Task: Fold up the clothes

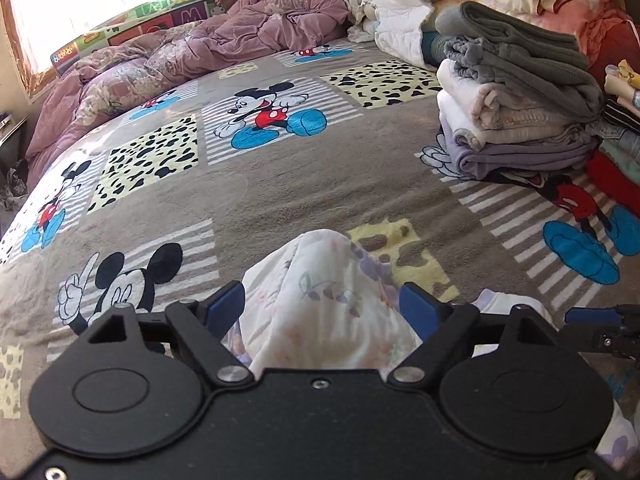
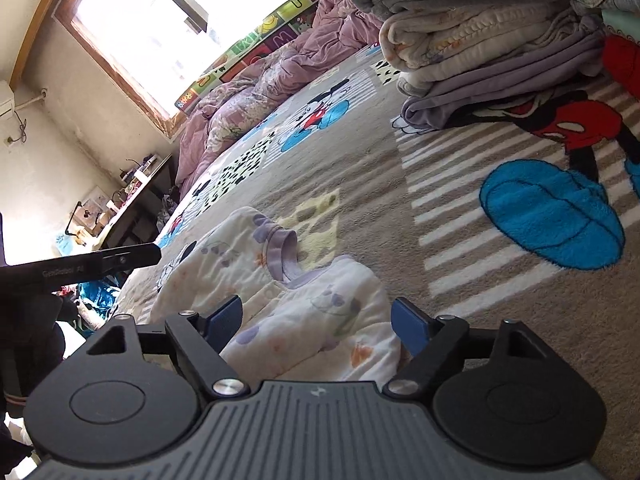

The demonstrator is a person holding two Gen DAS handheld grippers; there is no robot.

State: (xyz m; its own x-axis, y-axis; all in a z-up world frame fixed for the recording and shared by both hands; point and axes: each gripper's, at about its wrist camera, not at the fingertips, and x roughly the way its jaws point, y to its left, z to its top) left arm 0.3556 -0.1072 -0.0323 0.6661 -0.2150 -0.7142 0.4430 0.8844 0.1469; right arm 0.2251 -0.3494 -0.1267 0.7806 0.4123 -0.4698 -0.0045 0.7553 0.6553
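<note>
Floral baby garment (image 2: pixel 280 280) lies on the bed's cartoon blanket (image 2: pixel 460 240), near the stack of folded clothes (image 2: pixel 480 40). Both the left hand-held gripper (image 1: pixel 322 306) and the right hand-held gripper (image 2: pixel 318 318) stand wide open, straddling bunched cloth without pinching it. Judged stage: mid-fold, either gripping or releasing; any further fold requires a firm edge pinch.

The floral garment (image 1: pixel 320 300) runs under the left hand-held gripper (image 1: pixel 322 308), so its lower part is hidden. The folded stack (image 2: pixel 480 40) is cut off by the frame's top edge. Items on the far bench (image 2: pixel 132 184) (perhaps bottles) are too small to tell.
</note>
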